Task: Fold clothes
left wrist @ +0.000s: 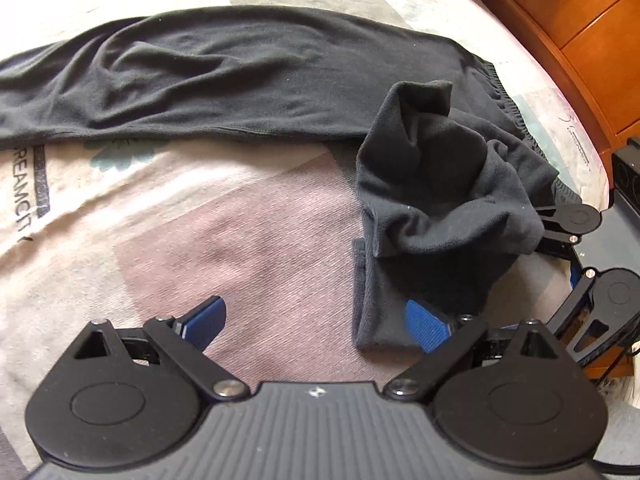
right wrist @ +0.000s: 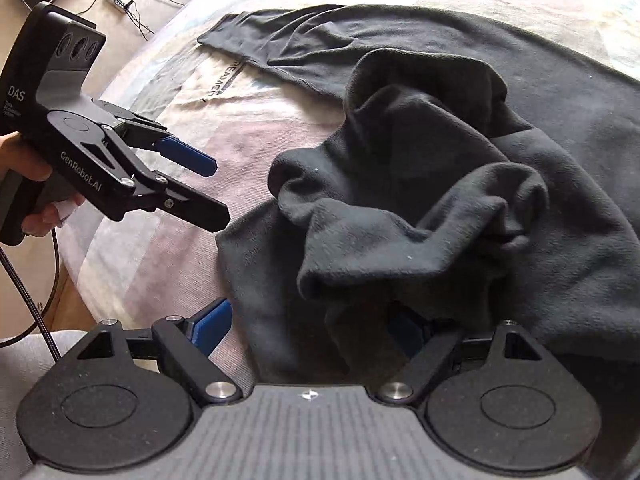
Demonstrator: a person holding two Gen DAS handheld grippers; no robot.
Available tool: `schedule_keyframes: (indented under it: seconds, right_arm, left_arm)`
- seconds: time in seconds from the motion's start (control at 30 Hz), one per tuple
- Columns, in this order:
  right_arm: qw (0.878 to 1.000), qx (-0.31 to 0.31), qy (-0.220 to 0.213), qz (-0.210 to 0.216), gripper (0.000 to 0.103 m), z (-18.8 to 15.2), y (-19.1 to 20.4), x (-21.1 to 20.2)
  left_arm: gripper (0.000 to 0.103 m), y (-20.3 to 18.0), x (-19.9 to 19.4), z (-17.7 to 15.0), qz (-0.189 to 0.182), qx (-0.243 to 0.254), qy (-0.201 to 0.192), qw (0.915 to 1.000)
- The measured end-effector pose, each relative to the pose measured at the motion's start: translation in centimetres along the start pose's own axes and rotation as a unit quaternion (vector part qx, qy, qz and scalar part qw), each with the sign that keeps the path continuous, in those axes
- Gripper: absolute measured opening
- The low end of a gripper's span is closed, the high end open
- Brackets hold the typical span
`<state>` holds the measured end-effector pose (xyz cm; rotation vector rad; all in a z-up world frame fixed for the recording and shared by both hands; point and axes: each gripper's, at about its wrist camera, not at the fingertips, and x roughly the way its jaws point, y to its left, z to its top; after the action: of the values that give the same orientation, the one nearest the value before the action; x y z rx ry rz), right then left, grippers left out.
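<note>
One pair of dark grey trousers [left wrist: 224, 80] lies on the bed [left wrist: 248, 232], which wears a pale patterned cover. In the left wrist view one leg runs flat across the upper half of the frame; the other is heaped into a crumpled mound [left wrist: 436, 184] at centre right, with a hem end [left wrist: 380, 304] trailing down towards the lower middle.

The left claw [left wrist: 316, 322] stands spread, with nothing pinched; its right blue pad [left wrist: 426, 324] sits just beside that trailing hem, the other over bare cover. The right claw [right wrist: 308, 326] is spread wide too. In its own view, cloth drapes down between its pads and hides most of the right-hand one, so I cannot say for sure whether fabric touches it, but nothing looks gripped.

The step in hand looks like taking hold of the bunched leg to draw it out straight. To do it well, I'd say each claw should close on a single edge of the cloth, one at the hem and one further up the leg, rather than grabbing into the middle of the mound, where several layers would come up together. Then lift only enough to clear the cover and pull it taut before laying it over the flat leg.

Counted: one pair of trousers with two legs, two claws, one bare hand [right wrist: 38, 184] at the left edge of the right wrist view holding the left tool, one braided cable [right wrist: 28, 300] below it, and a power strip [right wrist: 118, 0] on the floor at the upper left.
</note>
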<state>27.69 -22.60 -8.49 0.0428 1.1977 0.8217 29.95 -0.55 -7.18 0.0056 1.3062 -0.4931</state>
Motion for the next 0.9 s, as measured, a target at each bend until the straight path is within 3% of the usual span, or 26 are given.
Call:
schedule_keyframes:
  seconds: [0.2,0.4,0.6,0.77,0.9]
  right_arm:
    - [0.999,0.022,-0.002,0.027,0.089,0.8,2.0,0.5]
    - [0.998,0.061,-0.001,0.016,0.089,1.0,2.0,-0.4]
    - [0.998,0.061,0.030,0.008,0.089,0.0,0.8,-0.8]
    - [0.998,0.025,0.052,0.015,0.089,-1.1,1.0,-1.0]
    - [0.998,0.019,0.048,0.023,0.089,-1.5,1.0,-1.3]
  left_arm:
    - [0.096,2.7,-1.9,-1.8,0.007,-0.029,-0.006,0.9995]
    - [0.096,2.3,-2.2,-1.2,-0.080,-0.029,-0.016,0.9963]
    - [0.096,-1.5,0.9,0.9,-0.166,0.054,0.019,0.9844]
    - [0.096,-3.3,4.0,2.1,-0.185,0.074,0.058,0.9783]
    - [0.096,-3.7,4.2,2.7,-0.193,0.068,0.068,0.9765]
